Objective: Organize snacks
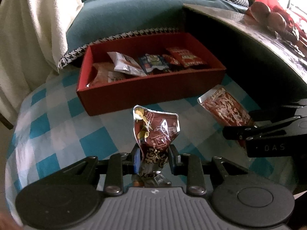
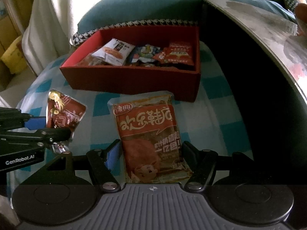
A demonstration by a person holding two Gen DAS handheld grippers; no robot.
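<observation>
My left gripper (image 1: 154, 158) is shut on a dark red snack packet (image 1: 156, 130) and holds it upright above the checked cloth, in front of the red box (image 1: 134, 94). The same packet shows in the right wrist view (image 2: 64, 115), in the left gripper (image 2: 57, 134). My right gripper (image 2: 150, 153) is open, its fingers on either side of an orange snack packet (image 2: 149, 134) that lies flat on the cloth. That packet also shows in the left wrist view (image 1: 224, 107). The red box (image 2: 134, 80) holds several snack packets (image 2: 115, 53).
A blue and white checked cloth (image 1: 63, 118) covers the surface. A teal cushion with houndstooth trim (image 1: 124, 19) lies behind the box. A dark table with a glossy top (image 1: 268, 38) rises at the right. A cream blanket (image 1: 28, 28) hangs at the left.
</observation>
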